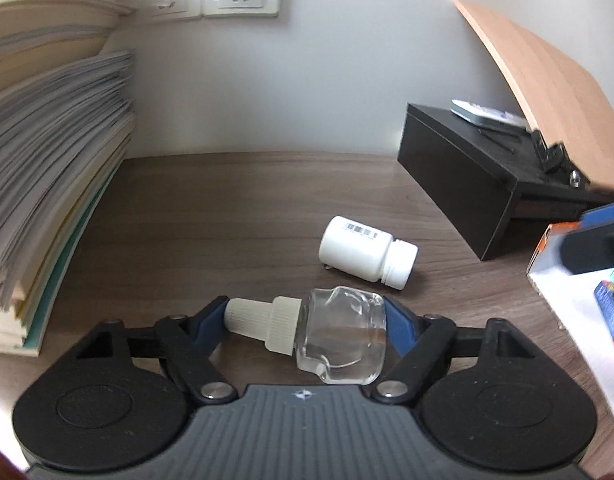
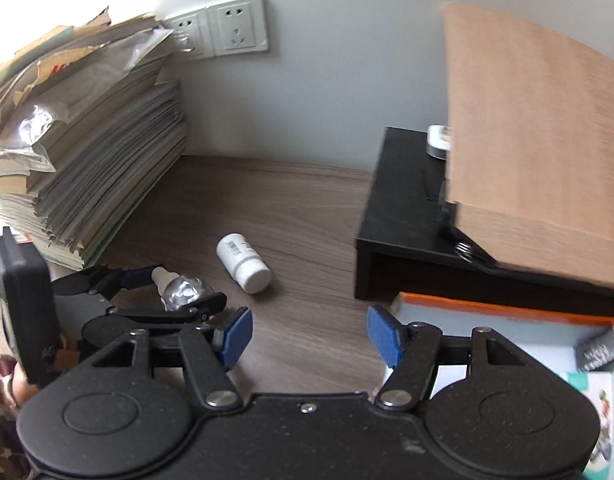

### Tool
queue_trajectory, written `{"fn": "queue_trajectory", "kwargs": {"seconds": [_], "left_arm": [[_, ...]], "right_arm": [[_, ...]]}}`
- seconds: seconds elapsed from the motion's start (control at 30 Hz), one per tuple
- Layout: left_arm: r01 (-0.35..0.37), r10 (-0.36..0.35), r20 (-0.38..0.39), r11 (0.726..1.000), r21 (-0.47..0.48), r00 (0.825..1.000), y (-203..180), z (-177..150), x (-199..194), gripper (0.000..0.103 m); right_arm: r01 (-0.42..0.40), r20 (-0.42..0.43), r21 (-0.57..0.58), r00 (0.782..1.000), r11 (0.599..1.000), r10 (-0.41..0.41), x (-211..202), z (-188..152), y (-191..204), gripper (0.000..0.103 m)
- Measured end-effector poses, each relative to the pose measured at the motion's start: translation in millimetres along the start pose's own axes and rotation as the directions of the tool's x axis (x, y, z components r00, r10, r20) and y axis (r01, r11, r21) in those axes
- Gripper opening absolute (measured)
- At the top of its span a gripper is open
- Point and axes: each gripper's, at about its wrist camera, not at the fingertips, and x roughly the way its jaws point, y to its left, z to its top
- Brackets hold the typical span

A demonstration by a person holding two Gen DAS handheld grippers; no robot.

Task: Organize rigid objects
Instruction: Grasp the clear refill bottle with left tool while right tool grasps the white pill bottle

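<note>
In the left wrist view, the left gripper has its two blue pads pressed on a small clear glass bottle with a cream dropper cap. One pad pushes on the tip of the cap and the other on the flat bottom, so the bottle lies sideways, squeezed end to end. That hold likely keeps the slippery round glass from rolling away. It looks lifted a little off the brown desk, but the view is too curved to be sure. Just past it, a white pill bottle lies on its side on the desk, with its lid pointing right. It touches neither gripper, so it probably still needs tidying. A tall stack of papers stands on the left, and a black stand sits on the right by the wall. In the right wrist view, the right gripper has its blue pads wide apart with nothing between them. It hangs over the bare desk, near a white box with an orange rim. This box may be where things go. The left gripper shows at the left with the glass bottle in it, and the white pill bottle lies just beyond.
</note>
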Motion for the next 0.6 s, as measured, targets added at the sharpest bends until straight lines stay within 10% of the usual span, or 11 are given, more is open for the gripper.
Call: {"fn": "queue_trajectory", "kwargs": {"seconds": [0.6], "left_arm": [[-0.104, 0.101, -0.025, 0.975, -0.194, 0.995, 38.4, -22.5, -71.2, 0.081]], "right_arm": [[-0.103, -0.157, -0.184, 0.985, 0.978, 0.075, 135.0, 48.5, 51.9, 0.071]]}}
